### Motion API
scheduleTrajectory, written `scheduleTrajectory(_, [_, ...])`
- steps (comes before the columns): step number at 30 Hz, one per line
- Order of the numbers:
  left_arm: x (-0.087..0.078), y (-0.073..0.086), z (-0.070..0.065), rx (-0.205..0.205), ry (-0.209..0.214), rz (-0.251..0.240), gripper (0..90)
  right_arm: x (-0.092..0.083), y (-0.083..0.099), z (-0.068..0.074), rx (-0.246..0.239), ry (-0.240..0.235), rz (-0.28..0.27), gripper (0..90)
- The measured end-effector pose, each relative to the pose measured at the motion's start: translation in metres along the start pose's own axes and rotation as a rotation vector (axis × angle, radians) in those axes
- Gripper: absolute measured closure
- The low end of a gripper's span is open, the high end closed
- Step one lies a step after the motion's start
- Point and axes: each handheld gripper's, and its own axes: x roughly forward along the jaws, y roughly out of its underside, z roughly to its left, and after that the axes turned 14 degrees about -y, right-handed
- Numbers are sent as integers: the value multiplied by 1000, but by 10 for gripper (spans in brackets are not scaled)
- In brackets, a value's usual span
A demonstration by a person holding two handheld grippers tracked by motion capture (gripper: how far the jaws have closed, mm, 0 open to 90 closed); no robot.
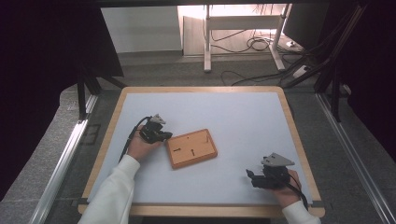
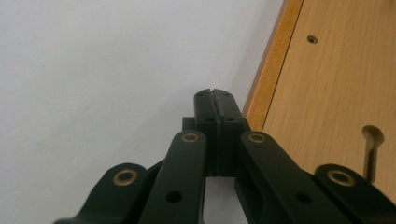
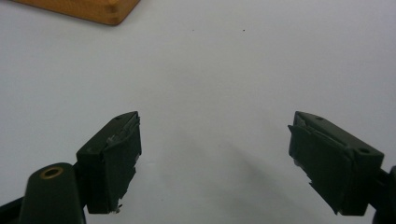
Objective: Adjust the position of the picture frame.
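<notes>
A: Tongs, left [image 2: 215,95]: jaws pressed together, nothing seen between the pads, tips low over the white counter [image 1: 243,126] just off the near-left edge of the wooden board [image 1: 192,148]. Tongs, right [image 3: 215,163]: jaws spread wide, empty, parked well apart from the board, above bare counter.

B: Item in hand?

A: Board, wooden, raised rim. On its face: small dark screws or pegs [image 1: 192,151], loose or seated I cannot tell. Step, as I judge it: left tongs working at the board's edge, to nudge or steady it.

B: Handling note?

A: Keep the closed tips flat against the rim, push level and slowly, lest the board pivot and shed its small parts. Bring the right tongs in to brace the far side if it swings.

B: Views compared?

A: Left gripper view: a drilled hole [image 2: 312,39] and a keyhole-shaped slot [image 2: 372,140] in the board, beside the jaws. High view: both hands, the whole board, its tilt on the counter. Right gripper view: one board corner [image 3: 109,11], far ahead.
</notes>
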Motion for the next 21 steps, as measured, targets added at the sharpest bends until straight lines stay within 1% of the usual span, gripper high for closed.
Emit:
scheduleTrajectory(1, [-1,0,-1,13,-9,3,900,0,0,0,-1,1,0,175])
scheduleTrajectory(2, [-1,0,-1,13,-9,3,900,0,0,0,-1,2,1,174])
scheduleTrajectory(3, [-2,0,-2,29,-18,7,900,0,0,0,-1,2,1,175])
scheduleTrajectory(4, [-5,1,-6,38,-18,4,900,-1,0,-1,0,3,-1,175])
scheduleTrajectory(5, [-5,1,-6,38,-18,4,900,-1,0,-1,1,4,-2,175])
scheduleTrajectory(8, [-9,6,-13,58,5,-8,900,-1,0,-1,-1,4,-2,175])
scheduleTrajectory(10, [-10,6,-15,64,8,-8,900,-1,0,-1,-2,4,-2,175])
scheduleTrajectory(11, [-13,7,-20,86,11,-7,900,-2,0,-1,-3,4,-2,175])
scheduleTrajectory(12, [-14,8,-24,98,13,-6,900,-2,0,-1,-3,4,-2,175])
scheduleTrajectory(14, [-17,9,-31,114,18,-7,900,-2,0,-1,-3,5,-4,175])
scheduleTrajectory(15, [-17,9,-31,114,18,-7,900,-2,0,-1,-3,5,-4,175])
scheduleTrajectory(16, [-19,10,-38,130,20,-10,900,-2,0,-1,0,4,-5,175])
scheduleTrajectory(20, [-25,15,-50,145,46,-16,900,-3,0,-2,0,5,-4,175])
scheduleTrajectory(21, [-25,15,-50,145,46,-16,900,-3,0,-2,0,5,-4,175])
